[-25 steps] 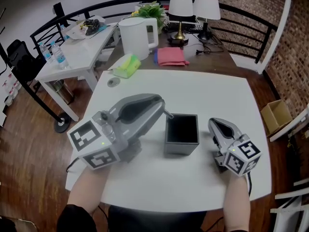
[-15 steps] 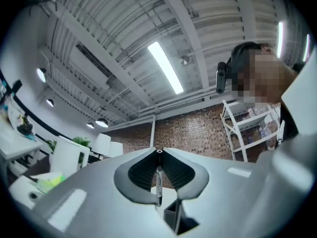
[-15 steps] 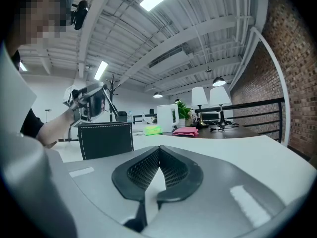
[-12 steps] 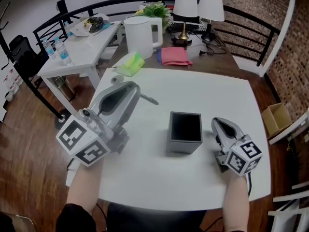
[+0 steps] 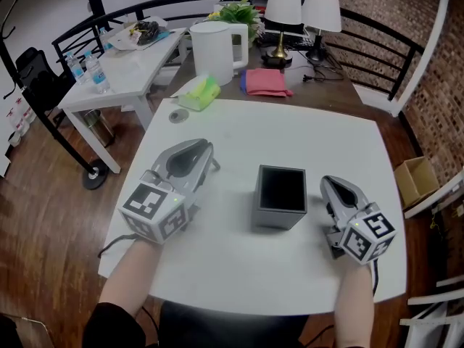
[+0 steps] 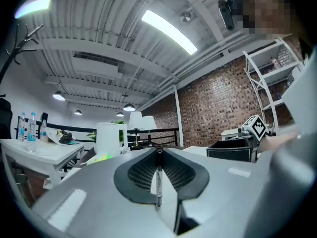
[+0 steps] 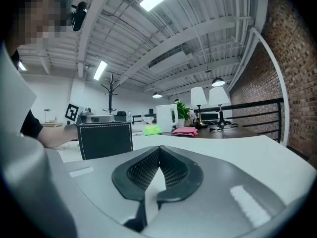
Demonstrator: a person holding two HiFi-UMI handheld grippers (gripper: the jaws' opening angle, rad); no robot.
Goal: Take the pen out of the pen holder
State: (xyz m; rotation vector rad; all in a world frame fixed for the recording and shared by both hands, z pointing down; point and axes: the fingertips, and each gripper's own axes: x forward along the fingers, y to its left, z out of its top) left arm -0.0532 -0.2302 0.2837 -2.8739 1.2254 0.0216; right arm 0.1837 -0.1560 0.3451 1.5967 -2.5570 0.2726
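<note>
Left gripper (image 5: 208, 156) clamps pen (image 6: 158, 182); right gripper (image 5: 330, 183) closed, empty; cubes (image 5: 370, 235) bear square markers (image 5: 148, 202)

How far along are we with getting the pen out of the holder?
Done: the pen is out of the pen holder, and nothing sticks up from its dark inside. In hand: the left gripper has its jaws shut on the pen, left of the holder. The right gripper is shut and empty. Left: probably only setting the pen down.
</note>
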